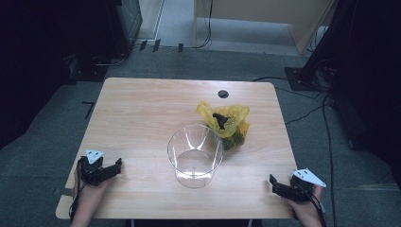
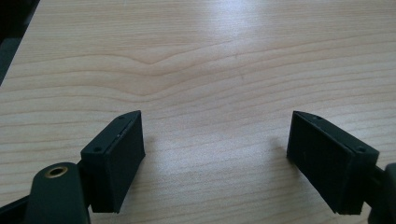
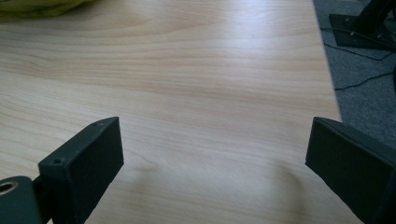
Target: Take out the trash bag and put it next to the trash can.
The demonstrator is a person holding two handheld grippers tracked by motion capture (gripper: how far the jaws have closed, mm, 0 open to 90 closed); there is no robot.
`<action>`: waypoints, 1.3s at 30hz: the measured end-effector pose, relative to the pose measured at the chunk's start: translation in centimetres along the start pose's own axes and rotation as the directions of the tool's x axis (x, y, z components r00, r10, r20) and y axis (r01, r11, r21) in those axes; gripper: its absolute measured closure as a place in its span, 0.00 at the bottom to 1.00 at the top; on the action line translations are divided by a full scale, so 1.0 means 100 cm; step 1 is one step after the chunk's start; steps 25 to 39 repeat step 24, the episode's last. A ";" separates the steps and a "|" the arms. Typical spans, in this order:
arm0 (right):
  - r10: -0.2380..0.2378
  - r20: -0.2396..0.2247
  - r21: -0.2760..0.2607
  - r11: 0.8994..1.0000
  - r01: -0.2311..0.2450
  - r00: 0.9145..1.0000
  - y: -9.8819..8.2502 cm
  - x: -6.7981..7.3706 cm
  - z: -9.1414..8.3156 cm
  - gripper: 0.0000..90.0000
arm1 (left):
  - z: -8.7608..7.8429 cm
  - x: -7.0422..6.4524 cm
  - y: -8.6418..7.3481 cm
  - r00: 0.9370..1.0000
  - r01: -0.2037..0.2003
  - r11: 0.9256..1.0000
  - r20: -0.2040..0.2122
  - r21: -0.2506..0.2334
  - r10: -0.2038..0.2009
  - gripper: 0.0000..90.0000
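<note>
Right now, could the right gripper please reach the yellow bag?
Probably yes: the right gripper is open, and bare table lies between it and the bag; the cup stands off to the side.

High view: table (image 1: 142,118) lit evenly from above, surroundings dim, side areas near black. Frame soft, low detail. Clear tub (image 1: 195,156) showed faint white glints on rim and base; yellow bag (image 1: 227,120) bright, saturated. Left gripper view: pale glare band across upper table (image 2: 243,28), grain sharp mid-frame, soft shadows spread beside each jaw. Right gripper view: similar sheen along far table (image 3: 210,28), jaws near lens slightly blurred, diffuse shadows under them, floor (image 3: 364,93) at right darker.
</note>
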State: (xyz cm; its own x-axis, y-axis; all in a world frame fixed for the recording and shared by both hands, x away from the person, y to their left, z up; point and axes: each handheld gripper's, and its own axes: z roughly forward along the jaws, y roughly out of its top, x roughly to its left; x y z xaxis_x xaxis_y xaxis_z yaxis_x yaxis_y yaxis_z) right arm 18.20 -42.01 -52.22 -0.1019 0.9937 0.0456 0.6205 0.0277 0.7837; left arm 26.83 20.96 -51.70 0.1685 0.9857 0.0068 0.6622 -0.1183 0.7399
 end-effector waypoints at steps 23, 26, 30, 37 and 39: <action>-0.005 0.030 0.103 0.995 0.002 1.000 0.001 -0.005 0.007 0.03 | -0.001 0.001 -0.001 1.000 -0.017 1.000 0.024 0.000 0.017 0.20; -0.005 0.030 0.103 0.995 0.002 1.000 0.001 -0.005 0.007 0.03 | -0.001 0.001 -0.001 1.000 -0.017 1.000 0.023 -0.001 0.017 0.20; -0.005 0.030 0.103 0.995 0.002 1.000 0.001 -0.005 0.007 0.03 | -0.001 0.001 -0.001 1.000 -0.017 1.000 0.023 -0.001 0.017 0.20; -0.005 0.030 0.103 0.995 0.002 1.000 0.001 -0.005 0.007 0.03 | -0.001 0.001 -0.001 1.000 -0.017 1.000 0.023 -0.001 0.017 0.20; -0.005 0.030 0.103 0.995 0.002 1.000 0.001 -0.005 0.007 0.03 | -0.001 0.001 -0.001 1.000 -0.017 1.000 0.023 -0.001 0.017 0.20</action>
